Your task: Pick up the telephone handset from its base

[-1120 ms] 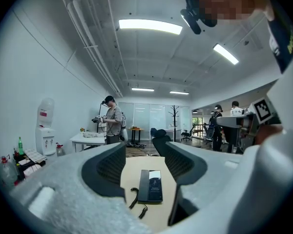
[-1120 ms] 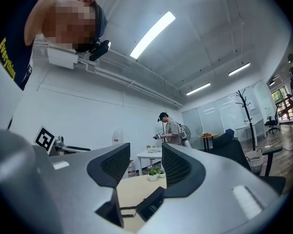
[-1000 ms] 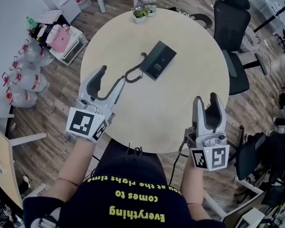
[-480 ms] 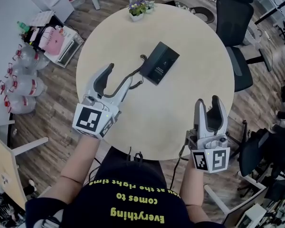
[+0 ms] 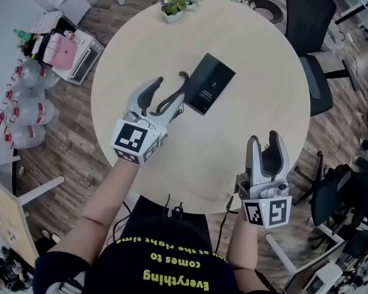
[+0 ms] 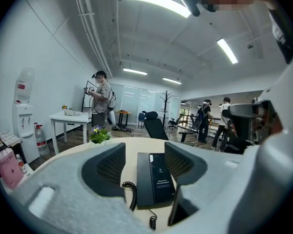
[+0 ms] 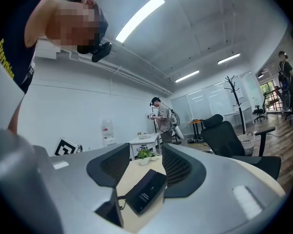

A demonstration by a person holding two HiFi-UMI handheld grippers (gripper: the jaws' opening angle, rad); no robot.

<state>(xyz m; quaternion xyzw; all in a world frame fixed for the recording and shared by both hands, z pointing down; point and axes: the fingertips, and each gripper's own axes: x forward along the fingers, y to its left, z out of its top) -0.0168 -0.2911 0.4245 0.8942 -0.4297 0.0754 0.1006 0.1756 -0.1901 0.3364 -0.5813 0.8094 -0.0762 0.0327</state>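
A black telephone (image 5: pixel 210 92) lies flat on the round beige table (image 5: pixel 257 60), its handset resting on the base. A coiled cord (image 5: pixel 183 76) trails from its left end. My left gripper (image 5: pixel 165 94) is open just left of the phone, with the cord running between its fingers. In the left gripper view the telephone (image 6: pixel 155 183) lies straight ahead between the open jaws (image 6: pixel 144 162), handset (image 6: pixel 143 179) on its left side, not touched. My right gripper (image 5: pixel 264 143) hangs open and empty near the table's front right edge. In its own view the phone (image 7: pixel 146 191) is farther off.
A small potted plant (image 5: pixel 175 5) stands at the table's far edge. A black office chair (image 5: pixel 310 35) is beyond the right side. Water bottles (image 5: pixel 24 103) and boxes crowd the floor on the left. People stand (image 6: pixel 103 99) farther back in the room.
My left gripper has moved forward and to the right, closing in on the phone's left end. The right gripper has drifted slightly back toward the table's front edge.
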